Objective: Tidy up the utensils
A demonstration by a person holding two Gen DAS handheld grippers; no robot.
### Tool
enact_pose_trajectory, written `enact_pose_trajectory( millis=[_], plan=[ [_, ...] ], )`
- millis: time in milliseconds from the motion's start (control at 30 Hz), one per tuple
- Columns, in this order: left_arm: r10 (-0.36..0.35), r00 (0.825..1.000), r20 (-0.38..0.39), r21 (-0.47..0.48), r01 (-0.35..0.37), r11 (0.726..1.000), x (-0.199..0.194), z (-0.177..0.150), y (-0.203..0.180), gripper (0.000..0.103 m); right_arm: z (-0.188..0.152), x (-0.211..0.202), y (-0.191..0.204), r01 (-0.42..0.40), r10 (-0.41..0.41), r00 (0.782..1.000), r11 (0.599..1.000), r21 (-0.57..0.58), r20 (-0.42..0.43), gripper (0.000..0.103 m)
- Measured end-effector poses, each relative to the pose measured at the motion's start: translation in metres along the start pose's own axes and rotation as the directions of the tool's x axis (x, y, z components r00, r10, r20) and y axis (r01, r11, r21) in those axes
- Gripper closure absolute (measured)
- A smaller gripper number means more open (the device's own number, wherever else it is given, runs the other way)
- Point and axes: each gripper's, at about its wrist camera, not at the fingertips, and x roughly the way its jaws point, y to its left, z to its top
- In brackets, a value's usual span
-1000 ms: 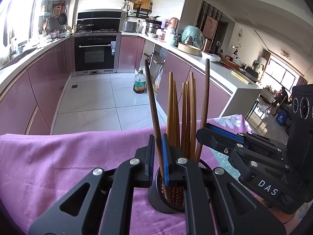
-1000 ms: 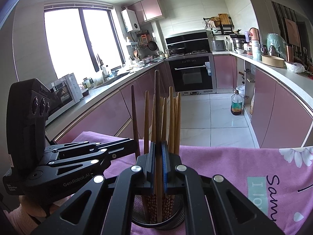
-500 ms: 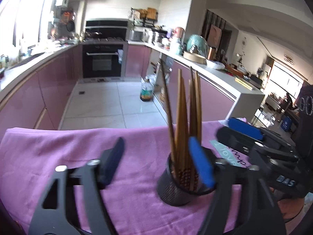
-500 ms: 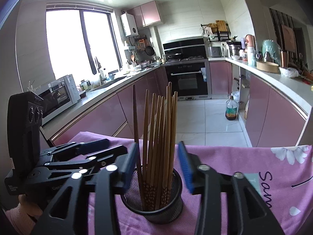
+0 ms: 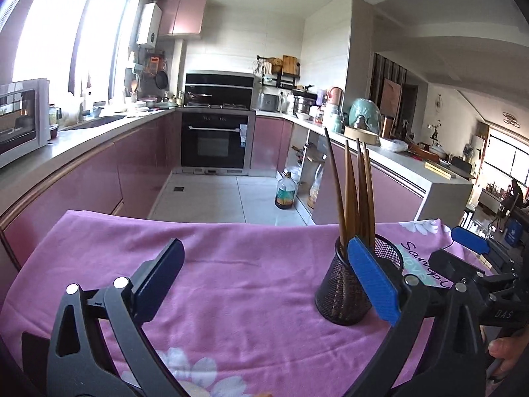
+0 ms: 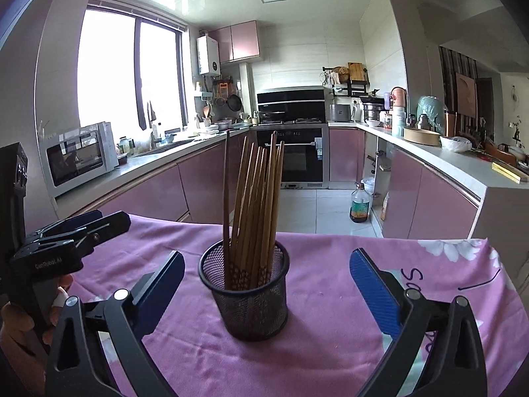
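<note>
A black mesh cup (image 6: 244,294) stands upright on the purple cloth (image 6: 324,347) and holds several wooden chopsticks (image 6: 254,205). My right gripper (image 6: 266,284) is open and empty, with the cup just ahead between its fingers. My left gripper (image 5: 264,278) is open and empty, to the left of the cup (image 5: 344,294); its right finger pad (image 5: 372,278) overlaps the cup in view. The chopsticks (image 5: 353,192) stick up from the cup. Each gripper shows in the other's view, the left one (image 6: 76,231) and the right one (image 5: 479,258).
The purple flowered cloth (image 5: 231,264) covers the table, whose far edge drops to a tiled kitchen floor. Pink cabinets and counters run along both sides, with an oven (image 6: 297,152) at the back, a microwave (image 6: 79,158) left and an oil bottle (image 6: 359,205) on the floor.
Both grippers were shut on chopsticks in the cup a second ago. Both have opened, let the chopsticks go and pulled back from the cup.
</note>
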Motion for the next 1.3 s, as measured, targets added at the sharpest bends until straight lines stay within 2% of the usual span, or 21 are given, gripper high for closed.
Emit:
enact_pose_trajectory(
  millis=[400,833,1300],
  plan=[
    [0.045,0.996,0.082,0.038,-0.048,0.998,-0.05,-0.018,0.002,0.006,-0.017,-0.016,0.018,0.018,-0.017,0.999,1.0,-0.013,0.044,0.006],
    [0.054,0.992,0.114,0.053,-0.06,0.997,-0.066,-0.022,-0.007,0.006,-0.019,-0.032,0.022,0.015,-0.015,0.995,1.0,-0.002,0.099,0.006],
    [0.075,0.99,0.117,0.051,-0.081,0.995,-0.071,-0.029,-0.007,0.006,-0.02,-0.039,0.029,0.027,-0.025,0.993,0.999,-0.02,0.113,0.006]
  ],
)
